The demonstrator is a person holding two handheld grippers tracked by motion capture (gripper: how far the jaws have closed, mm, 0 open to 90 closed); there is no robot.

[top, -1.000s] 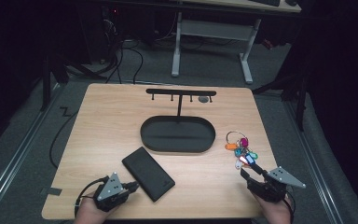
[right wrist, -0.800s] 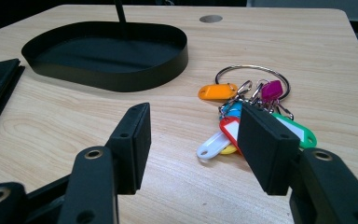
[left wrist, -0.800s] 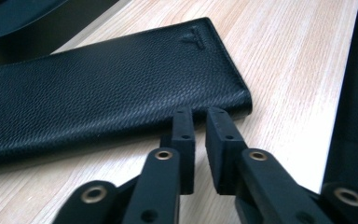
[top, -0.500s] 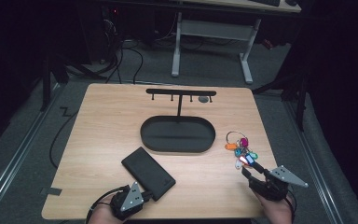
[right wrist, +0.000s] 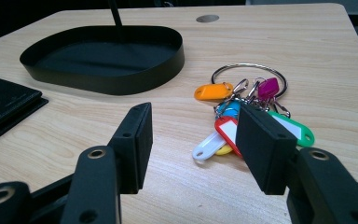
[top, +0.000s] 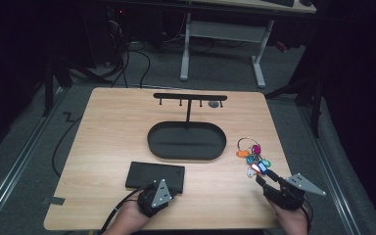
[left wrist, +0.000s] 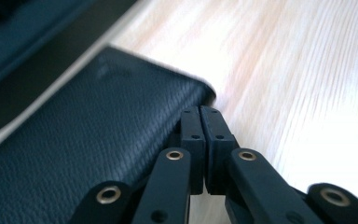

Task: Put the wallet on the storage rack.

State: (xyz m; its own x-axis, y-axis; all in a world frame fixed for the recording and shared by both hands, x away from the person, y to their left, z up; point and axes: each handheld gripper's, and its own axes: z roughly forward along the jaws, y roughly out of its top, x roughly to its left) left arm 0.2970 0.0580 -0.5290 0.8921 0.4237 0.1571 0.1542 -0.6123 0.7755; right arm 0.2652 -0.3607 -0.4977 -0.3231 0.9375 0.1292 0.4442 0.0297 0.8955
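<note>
Two grippers work over a wooden table [top: 103,122]. Left gripper [left wrist: 200,122], jaws just pressed together and empty, has slid up against the black wallet [top: 155,176], now squared near the front edge. Right gripper [right wrist: 193,140] waits, jaws spread, before the key bunch [right wrist: 242,114].

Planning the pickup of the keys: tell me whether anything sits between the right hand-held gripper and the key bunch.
Nothing visible does. The right hand-held gripper stands open, with bare table between its jaws and the key bunch just ahead. The black tray and the dark wallet lie off to the side in the right gripper view.
</note>
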